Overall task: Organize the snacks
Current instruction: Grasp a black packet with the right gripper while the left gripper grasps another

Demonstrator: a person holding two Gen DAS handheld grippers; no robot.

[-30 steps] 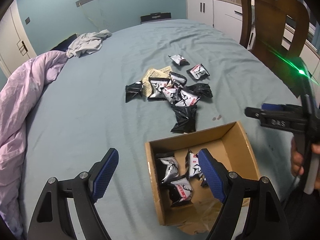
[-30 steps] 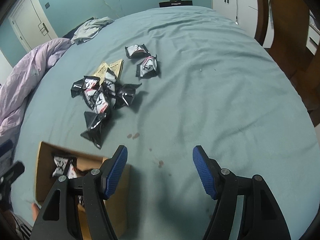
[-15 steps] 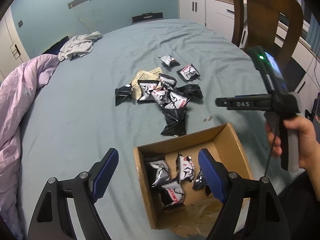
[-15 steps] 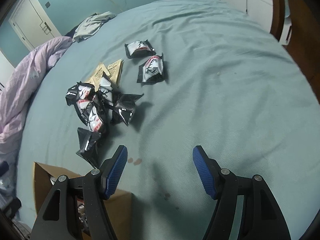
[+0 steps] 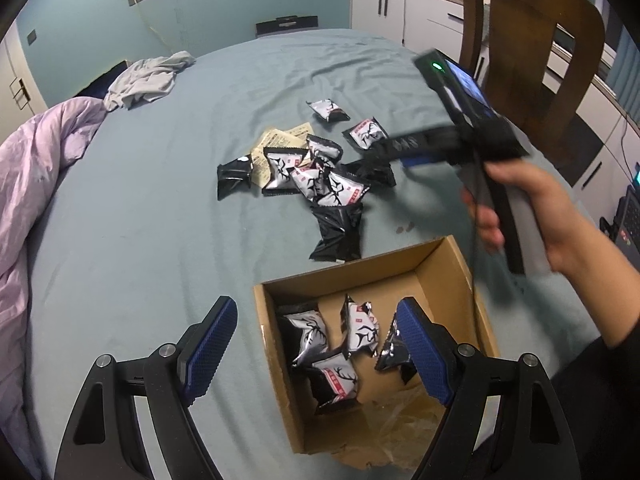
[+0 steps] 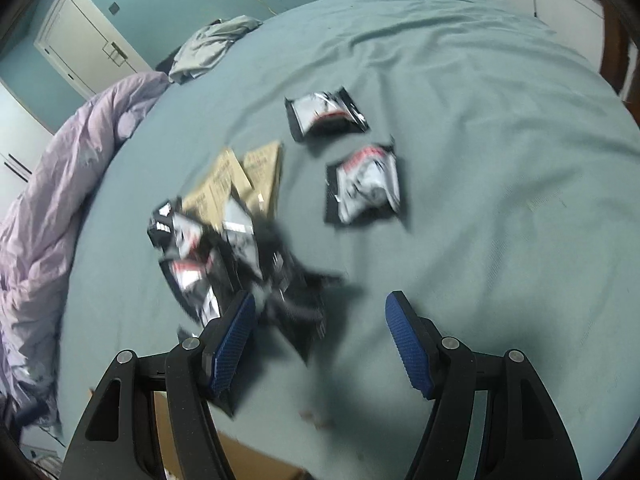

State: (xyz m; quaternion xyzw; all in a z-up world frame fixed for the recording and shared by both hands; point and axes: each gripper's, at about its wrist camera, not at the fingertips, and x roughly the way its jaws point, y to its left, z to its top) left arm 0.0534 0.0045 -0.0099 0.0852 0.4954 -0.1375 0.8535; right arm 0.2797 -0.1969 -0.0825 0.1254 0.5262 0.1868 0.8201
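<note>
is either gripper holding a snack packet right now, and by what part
Neither: the left gripper and right gripper both stand open and empty.

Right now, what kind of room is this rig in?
Most likely a bedroom at home: snack packets and a cardboard box sit on a bed's blue-green sheet, with a rumpled lilac duvet and white cabinets behind.

bare sheet rightward, snack pile blocking left

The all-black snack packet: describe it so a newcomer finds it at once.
Start at the cardboard box on the blue-green bedsheet. Just beyond its far wall lies the all-black packet, at the pile's near end. Its neighbours show silver fronts with deer prints; it shows none.
</note>
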